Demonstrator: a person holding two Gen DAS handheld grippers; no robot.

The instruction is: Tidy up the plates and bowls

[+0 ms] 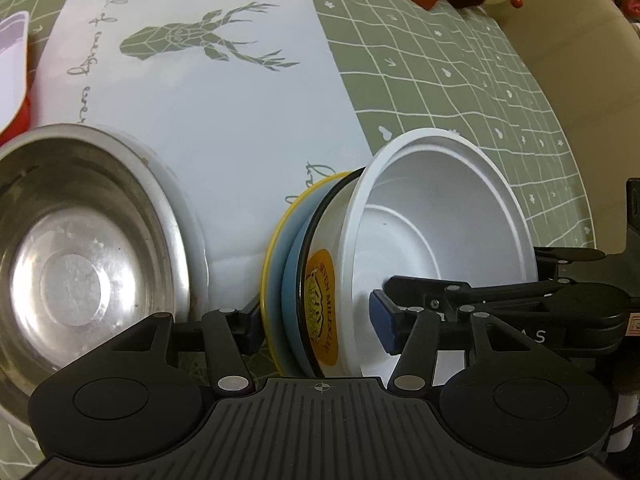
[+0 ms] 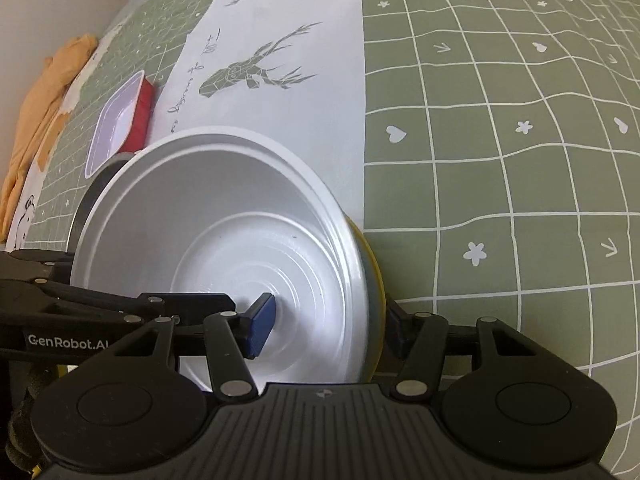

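On the table's near edge, largest first:
Table (image 2: 500,160): carrying green grid cloth with a white deer runner down the middle.
Steel bowl (image 1: 80,264): sitting just beside the stack, on its left in the left wrist view.
Stack: white bowl (image 1: 440,232) nesting on a logo plate (image 1: 322,304), blue plate (image 1: 290,292), yellow plate (image 1: 267,280), all standing tilted on edge.
Left gripper (image 1: 316,328): straddling the whole stack, narrow; pad contact not showing clearly.
Right gripper (image 2: 328,328): straddling the stack's rim, one pad inside the bowl; contact unclear too.
Risk: stack looking loosely nested, so plates could be fanning out or slipping if either claw eases.
Around: red tray (image 2: 120,128) and orange cloth (image 2: 44,96) lying towards the far left edge, well apart; steel bowl crowding the left side.
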